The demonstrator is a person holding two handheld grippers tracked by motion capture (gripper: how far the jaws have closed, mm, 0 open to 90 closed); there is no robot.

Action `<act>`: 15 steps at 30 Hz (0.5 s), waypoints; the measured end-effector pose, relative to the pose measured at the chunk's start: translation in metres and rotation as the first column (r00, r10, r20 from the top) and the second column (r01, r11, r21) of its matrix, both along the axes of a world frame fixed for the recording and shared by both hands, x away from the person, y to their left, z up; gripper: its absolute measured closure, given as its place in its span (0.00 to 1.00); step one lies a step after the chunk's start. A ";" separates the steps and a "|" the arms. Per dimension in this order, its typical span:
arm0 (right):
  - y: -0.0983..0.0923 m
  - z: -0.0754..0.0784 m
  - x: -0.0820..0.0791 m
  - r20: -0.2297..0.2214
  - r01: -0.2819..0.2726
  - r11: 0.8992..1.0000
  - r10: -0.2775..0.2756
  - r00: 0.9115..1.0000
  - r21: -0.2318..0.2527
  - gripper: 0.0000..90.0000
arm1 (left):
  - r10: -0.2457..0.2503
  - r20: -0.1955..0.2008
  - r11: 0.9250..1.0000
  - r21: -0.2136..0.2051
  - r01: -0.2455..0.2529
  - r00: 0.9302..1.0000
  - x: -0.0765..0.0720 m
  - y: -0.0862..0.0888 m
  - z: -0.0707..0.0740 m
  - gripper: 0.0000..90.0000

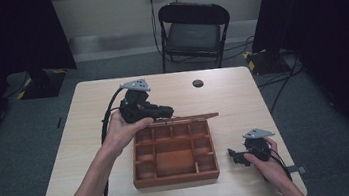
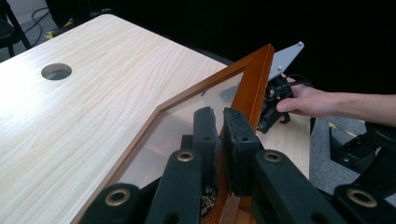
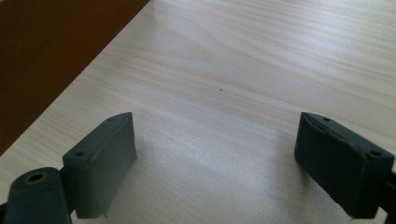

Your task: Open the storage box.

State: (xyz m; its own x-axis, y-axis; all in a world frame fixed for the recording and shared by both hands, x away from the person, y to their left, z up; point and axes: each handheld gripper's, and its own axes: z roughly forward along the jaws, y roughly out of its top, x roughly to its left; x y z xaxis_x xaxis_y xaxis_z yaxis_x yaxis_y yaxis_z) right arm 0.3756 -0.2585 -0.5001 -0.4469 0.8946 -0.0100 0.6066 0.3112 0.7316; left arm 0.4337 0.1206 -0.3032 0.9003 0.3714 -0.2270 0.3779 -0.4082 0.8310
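The left gripper (image 2: 215,140) has its jaws clamped on the wooden frame of a glazed lid (image 2: 254,79), the frame's edge pinched between the two pads. Beyond the jaws the lid's clear pane and brown frame rise at a slant over the desk (image 2: 84,116). In the high view the lid (image 1: 185,119) stands open along the far edge of a wooden compartment box (image 1: 174,153), with the left gripper (image 1: 156,113) at its left end.

The right gripper (image 3: 229,158) rests low on the desk with its jaws spread wide and nothing between them; the box's brown wall (image 3: 51,51) lies off to the side of one jaw. From above, this gripper (image 1: 240,156) sits just beside the box, held by the person's hand (image 1: 266,165).

The risk, as I judge it, lies in the left grip: it takes a thin frame near one corner, so a twist of the hand could rack the lid or let it slip and slam shut. The idle right jaws do not brace the box, so it could skid or tip.
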 end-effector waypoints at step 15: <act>0.000 0.000 0.000 0.000 0.002 1.000 -0.002 1.000 0.000 0.13 | 0.000 -0.007 1.000 -0.004 0.000 1.000 0.000 -0.001 -0.001 0.94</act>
State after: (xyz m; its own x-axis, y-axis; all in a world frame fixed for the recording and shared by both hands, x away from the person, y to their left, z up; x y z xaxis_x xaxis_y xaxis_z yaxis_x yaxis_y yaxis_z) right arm 0.3757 -0.2584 -0.5001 -0.4455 0.8952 -0.0101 0.6068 0.3102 0.7318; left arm 0.4336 0.1198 -0.3038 0.8987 0.3701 -0.2353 0.3840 -0.4047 0.8299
